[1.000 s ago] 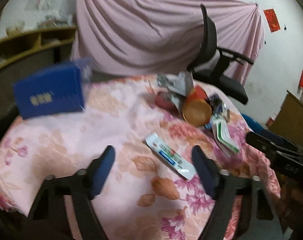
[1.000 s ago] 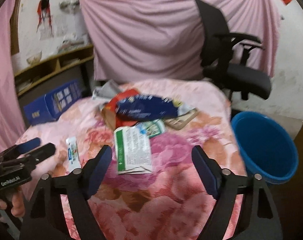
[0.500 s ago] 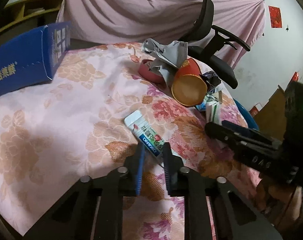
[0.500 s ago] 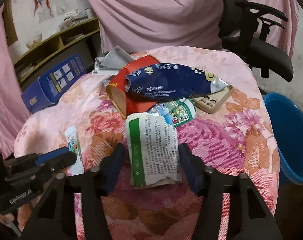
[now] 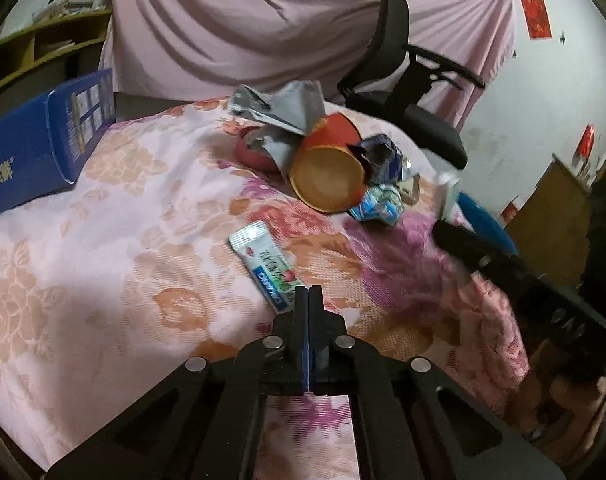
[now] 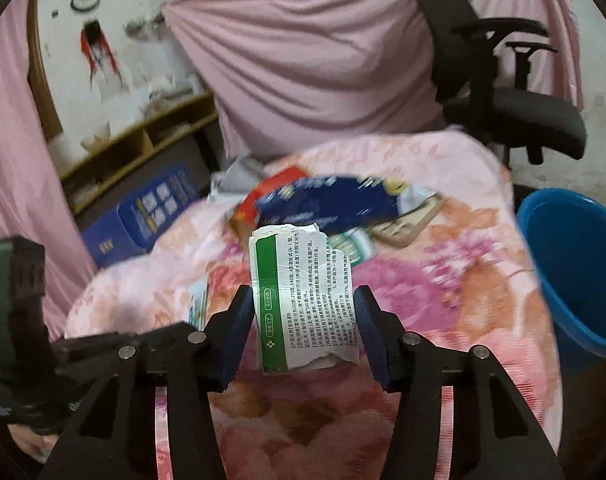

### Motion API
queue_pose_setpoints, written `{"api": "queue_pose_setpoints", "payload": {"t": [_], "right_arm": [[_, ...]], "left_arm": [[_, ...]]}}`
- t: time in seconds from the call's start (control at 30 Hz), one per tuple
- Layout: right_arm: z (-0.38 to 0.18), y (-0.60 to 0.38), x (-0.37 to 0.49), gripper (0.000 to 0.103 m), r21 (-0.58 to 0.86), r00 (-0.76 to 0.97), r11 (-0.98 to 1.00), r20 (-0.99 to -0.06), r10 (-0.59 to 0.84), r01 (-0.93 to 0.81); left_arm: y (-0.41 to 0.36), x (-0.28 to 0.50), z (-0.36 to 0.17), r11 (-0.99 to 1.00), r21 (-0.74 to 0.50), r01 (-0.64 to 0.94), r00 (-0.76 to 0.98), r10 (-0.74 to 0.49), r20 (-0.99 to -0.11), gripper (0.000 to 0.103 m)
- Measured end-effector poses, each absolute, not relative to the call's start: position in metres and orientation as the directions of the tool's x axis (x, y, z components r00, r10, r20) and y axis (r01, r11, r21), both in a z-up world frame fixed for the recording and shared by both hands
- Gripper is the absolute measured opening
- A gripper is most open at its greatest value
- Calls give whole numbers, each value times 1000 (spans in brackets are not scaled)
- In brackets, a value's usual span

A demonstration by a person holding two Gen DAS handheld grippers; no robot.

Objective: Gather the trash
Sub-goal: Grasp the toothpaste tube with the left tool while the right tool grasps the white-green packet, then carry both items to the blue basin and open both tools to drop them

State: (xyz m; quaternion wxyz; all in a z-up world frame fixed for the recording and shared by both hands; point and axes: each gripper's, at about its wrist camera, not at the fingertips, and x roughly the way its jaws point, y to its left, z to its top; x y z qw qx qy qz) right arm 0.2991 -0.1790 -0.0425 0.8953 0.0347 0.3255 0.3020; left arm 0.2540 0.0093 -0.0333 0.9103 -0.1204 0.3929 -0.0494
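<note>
Floral bedspread; left claw hides sachet end.

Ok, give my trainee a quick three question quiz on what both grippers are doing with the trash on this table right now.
1. True or false: the left gripper is shut on the end of the toothpaste tube.
2. Which item sits between the fingers of the right gripper?
A. red paper cup
B. green and white packet
C. blue box
3. Fill in: the blue bucket stands off the table's ______ side in the right wrist view.

Key: 1 true; 2 B; 3 right.
</note>
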Motion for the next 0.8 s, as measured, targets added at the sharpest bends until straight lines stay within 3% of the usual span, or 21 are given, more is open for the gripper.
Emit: {"api": "queue_pose_setpoints", "payload": {"t": [0.2, 0.27, 0.33, 0.4, 0.67, 0.8], "right_arm": [[-45, -196, 303, 50, 308, 598, 803, -544, 589, -510], [-46, -196, 304, 50, 314, 593, 802, -548, 590, -508], [-47, -196, 302, 50, 314, 589, 802, -553, 590, -508], [-47, -195, 301, 50, 313, 586, 801, -555, 590, -509], [-50, -200, 304, 50, 333, 580, 802, -560, 592, -497], [-50, -202, 304, 50, 343, 580, 801, -558, 593, -490]], "left_arm": [[15, 249, -31, 966, -247, -80, 685, -127, -717, 1], [18, 249, -33, 963, -247, -104, 675, -114, -729, 7], [22, 251, -36, 955, -264, -135, 656, -113, -746, 27], [23, 254, -35, 944, -297, -147, 662, -129, -739, 31], [16, 278, -32, 949, -257, -184, 623, -89, -777, 30], [6, 278, -34, 971, -168, -173, 623, -24, -782, 20]]}}
